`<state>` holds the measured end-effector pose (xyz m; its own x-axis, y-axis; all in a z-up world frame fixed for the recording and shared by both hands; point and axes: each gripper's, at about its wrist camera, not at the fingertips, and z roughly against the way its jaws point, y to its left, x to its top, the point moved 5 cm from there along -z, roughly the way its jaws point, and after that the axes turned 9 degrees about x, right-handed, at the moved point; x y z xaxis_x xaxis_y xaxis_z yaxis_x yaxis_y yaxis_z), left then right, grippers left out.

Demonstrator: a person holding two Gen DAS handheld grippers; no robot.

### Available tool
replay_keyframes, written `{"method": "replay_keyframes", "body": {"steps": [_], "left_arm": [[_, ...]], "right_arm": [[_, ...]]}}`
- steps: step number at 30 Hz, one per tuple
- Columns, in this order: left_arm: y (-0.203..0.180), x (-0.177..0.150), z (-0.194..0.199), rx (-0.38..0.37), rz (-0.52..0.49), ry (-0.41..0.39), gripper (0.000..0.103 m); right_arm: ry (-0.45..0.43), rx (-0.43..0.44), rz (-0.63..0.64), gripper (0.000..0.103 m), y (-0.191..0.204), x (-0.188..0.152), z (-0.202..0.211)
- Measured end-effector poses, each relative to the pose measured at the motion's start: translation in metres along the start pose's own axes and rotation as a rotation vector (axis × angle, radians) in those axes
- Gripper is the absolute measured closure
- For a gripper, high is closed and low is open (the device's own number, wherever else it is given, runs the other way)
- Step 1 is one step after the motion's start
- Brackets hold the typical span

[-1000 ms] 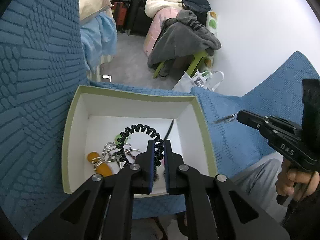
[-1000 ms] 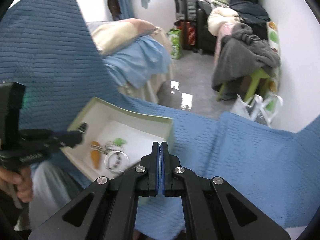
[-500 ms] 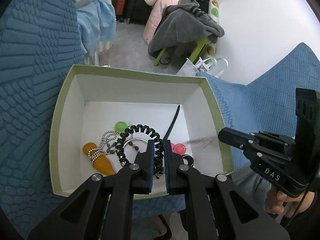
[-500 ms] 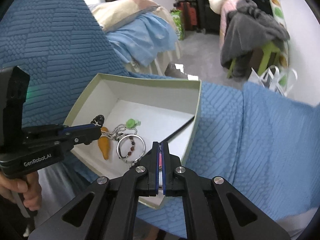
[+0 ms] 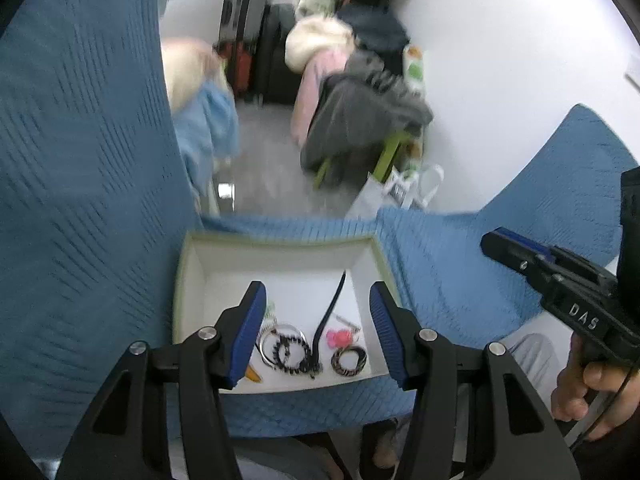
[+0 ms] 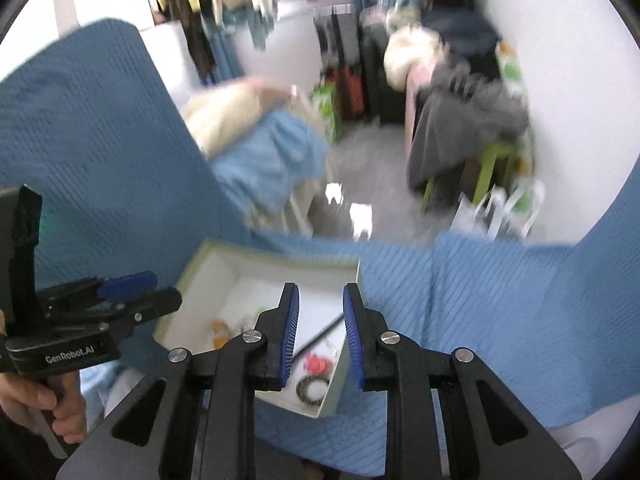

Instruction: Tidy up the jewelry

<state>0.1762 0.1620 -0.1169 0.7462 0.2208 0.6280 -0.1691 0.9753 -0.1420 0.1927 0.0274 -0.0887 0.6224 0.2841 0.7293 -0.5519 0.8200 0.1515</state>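
A pale green box (image 5: 182, 280) with a white inside lies on a blue quilted cover. It holds a black coil bracelet (image 5: 289, 354), a silver bangle (image 5: 267, 338), a pink piece (image 5: 339, 337), a dark ring (image 5: 349, 359), a black strap (image 5: 330, 312) and an orange pendant (image 5: 253, 376). My left gripper (image 5: 318, 332) is open and empty above the box's near side. My right gripper (image 6: 320, 336) is open and empty above the box's right corner (image 6: 332, 400); it also shows in the left wrist view (image 5: 516, 256). The pink piece (image 6: 316, 362) and ring (image 6: 311, 388) show between its fingers.
The blue cover (image 5: 460, 292) runs over the seat and rises at both sides. Beyond the edge lie a grey floor, a chair heaped with clothes (image 5: 360, 120), suitcases (image 5: 256, 40), a bed with light blue bedding (image 6: 272, 160) and a white bag (image 5: 400, 192).
Both grippers have opened. The black coil bracelet left my left gripper and now lies in the box. Both grippers have drawn back and up from the box.
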Motion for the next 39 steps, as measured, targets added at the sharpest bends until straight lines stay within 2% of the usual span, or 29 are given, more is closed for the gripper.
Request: {"method": "replay_keyframes", "body": {"steps": [5, 12, 17, 21, 30, 32, 34, 36, 39], "left_arm": [[0.002, 0.018, 0.059, 0.013, -0.009, -0.118, 0.048], [-0.004, 0.016, 0.107, 0.035, -0.034, -0.196, 0.048], [-0.01, 0.006, 0.122, 0.039, -0.034, -0.215, 0.048], [-0.013, -0.003, 0.126, 0.041, -0.03, -0.218, 0.048], [-0.019, -0.026, 0.122, 0.029, -0.021, -0.175, 0.048], [-0.019, -0.029, 0.123, 0.038, -0.029, -0.181, 0.042], [-0.02, -0.034, 0.122, 0.059, -0.052, -0.188, 0.026], [-0.019, -0.037, 0.12, 0.072, -0.041, -0.18, 0.024], [-0.015, -0.042, 0.117, 0.092, -0.027, -0.168, 0.022]], "right_arm": [[-0.143, -0.033, 0.047, 0.082, 0.03, 0.024, 0.059], [-0.215, -0.049, 0.07, 0.082, 0.058, 0.019, 0.101], [-0.208, -0.08, 0.057, 0.077, 0.059, -0.003, 0.114], [-0.176, -0.08, 0.045, 0.076, 0.06, -0.019, 0.119], [-0.146, -0.093, 0.02, 0.075, 0.06, -0.05, 0.124], [-0.135, -0.093, 0.011, 0.073, 0.059, -0.054, 0.122], [-0.129, -0.091, -0.006, 0.071, 0.057, -0.06, 0.119], [-0.115, -0.098, -0.007, 0.065, 0.055, -0.065, 0.115], [-0.116, -0.111, -0.015, 0.048, 0.052, -0.071, 0.113]]}}
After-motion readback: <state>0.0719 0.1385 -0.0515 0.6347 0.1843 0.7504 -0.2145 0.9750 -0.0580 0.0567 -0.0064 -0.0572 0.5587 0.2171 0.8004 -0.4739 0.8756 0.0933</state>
